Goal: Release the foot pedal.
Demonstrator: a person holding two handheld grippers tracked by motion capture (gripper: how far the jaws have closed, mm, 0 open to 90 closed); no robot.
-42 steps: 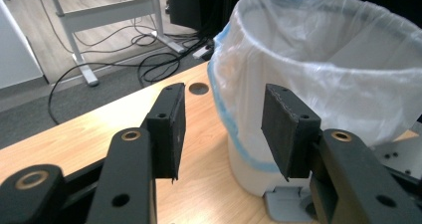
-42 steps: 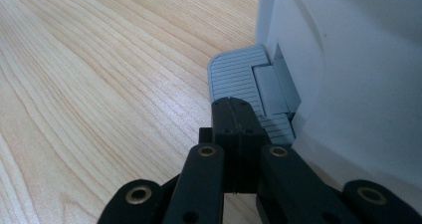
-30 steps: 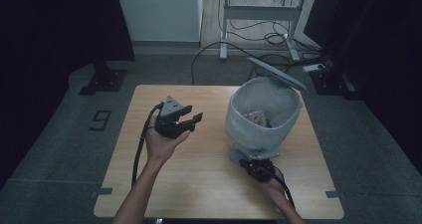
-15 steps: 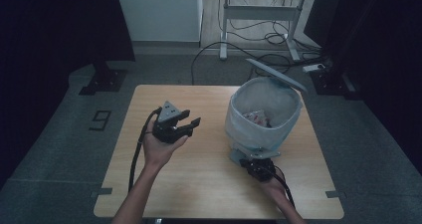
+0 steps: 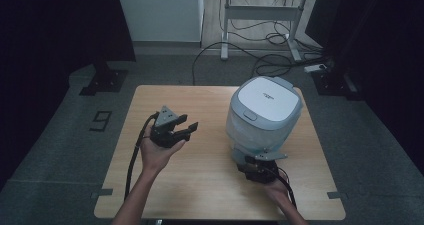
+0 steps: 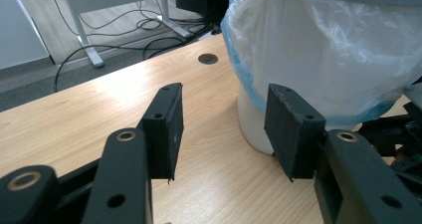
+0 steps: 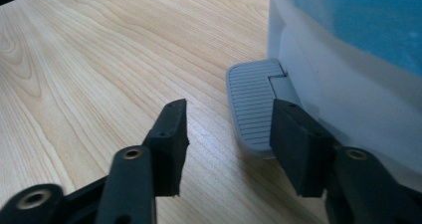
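Note:
A white pedal bin (image 5: 264,122) with a blue-edged clear liner stands on the right half of the wooden table (image 5: 200,185), its grey lid (image 5: 267,99) down. My right gripper (image 5: 254,161) lies low at the bin's front. Its jaws have just been opening and now stand open (image 7: 229,109). The grey ribbed pedal (image 7: 251,99) lies just ahead of them, and the pads press on nothing. My left gripper (image 5: 190,124) is held above the table's left half, open and empty (image 6: 224,99), pointing at the bin (image 6: 338,55).
A cable hole (image 6: 208,58) is in the tabletop behind the bin. Beyond the table are a white desk frame (image 5: 260,15), loose cables on the floor (image 5: 260,40) and dark curtains at both sides. Each gripper trails a black cable.
The bin's lid, raised in both earlier frames with the contents showing, has dropped shut. Both hands stay about where they were.

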